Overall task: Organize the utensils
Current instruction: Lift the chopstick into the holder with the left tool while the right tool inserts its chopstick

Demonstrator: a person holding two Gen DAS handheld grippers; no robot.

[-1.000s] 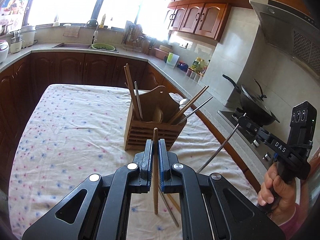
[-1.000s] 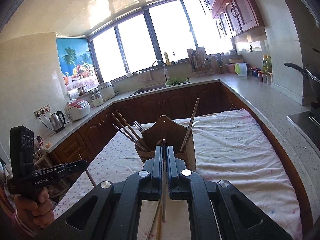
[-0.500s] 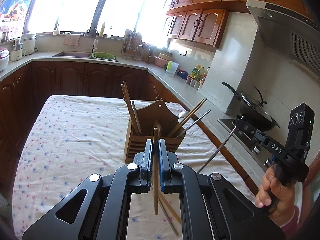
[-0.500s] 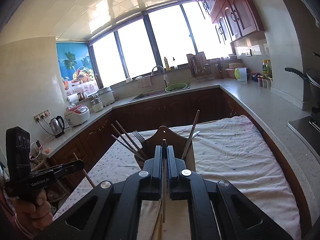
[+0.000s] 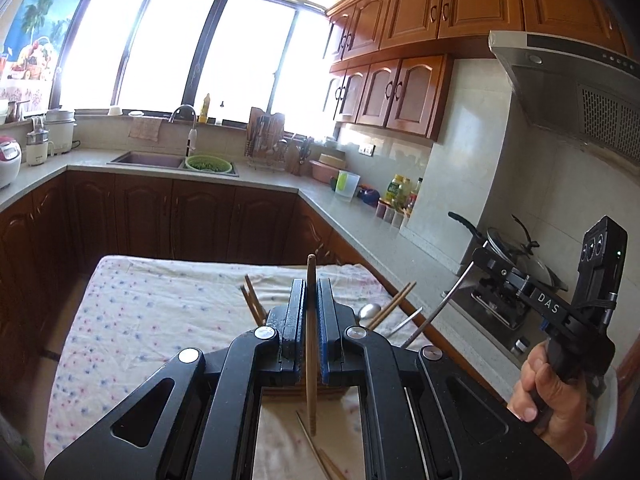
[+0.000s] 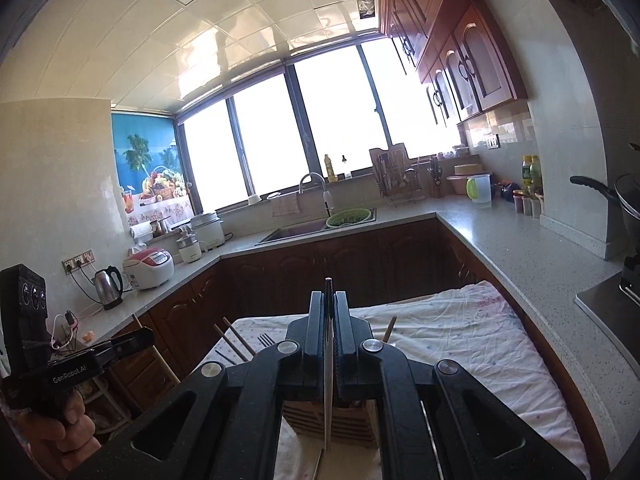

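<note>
1. The left gripper (image 5: 309, 292) has its jaws clamped on a wooden chopstick (image 5: 311, 356), held upright with its tip poking above the jaws.
2. The right gripper (image 6: 330, 304) is clamped on a thin metal chopstick (image 6: 328, 396), also upright; from the left camera that gripper sits at 3 o'clock, held by a hand (image 5: 552, 396).
3. A slatted wooden utensil holder (image 6: 332, 424) stands on a table under a floral cloth (image 5: 160, 304), directly past both grippers and mostly hidden by them.
4. Chopstick ends (image 5: 253, 300), a fork (image 6: 264, 338) and a spoon bowl (image 5: 370, 310) stick out of the holder.
5. More loose chopsticks (image 5: 320, 456) lie on the cloth at 6 o'clock, beneath the left gripper.
6. Counters, a sink (image 5: 148, 159) and windows ring the table.
</note>
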